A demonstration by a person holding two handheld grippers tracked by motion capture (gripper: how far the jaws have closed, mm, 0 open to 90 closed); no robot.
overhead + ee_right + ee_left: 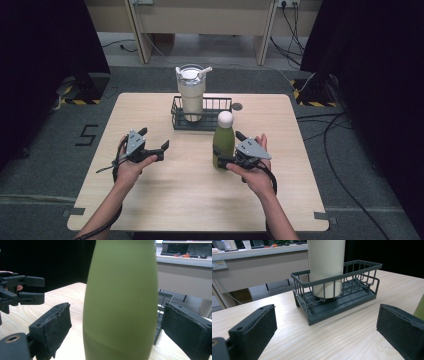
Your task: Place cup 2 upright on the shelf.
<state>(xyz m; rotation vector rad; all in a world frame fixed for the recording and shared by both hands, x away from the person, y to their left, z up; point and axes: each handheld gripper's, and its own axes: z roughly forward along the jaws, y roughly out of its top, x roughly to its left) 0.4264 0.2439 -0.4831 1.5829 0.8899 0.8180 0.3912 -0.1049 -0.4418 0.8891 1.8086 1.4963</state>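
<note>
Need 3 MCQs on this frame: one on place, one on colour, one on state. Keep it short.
1. Where does the cream tumbler stand?
A. in the wire basket
B. on bare table
C. in the left tool

2. What colour is the bottle body?
A. red
B. green
C. blue

3. How does the right tool stand to the bottle?
A. far off, shut
B. lifting it clear of the table
C. around it, pads not yet pressing

Key: 1 A, the basket's bars ring the tumbler's base in the left gripper view. 2 B, olive-green body under a white cap. 3 C, the right gripper view shows a gap between each pad and the bottle.
</note>
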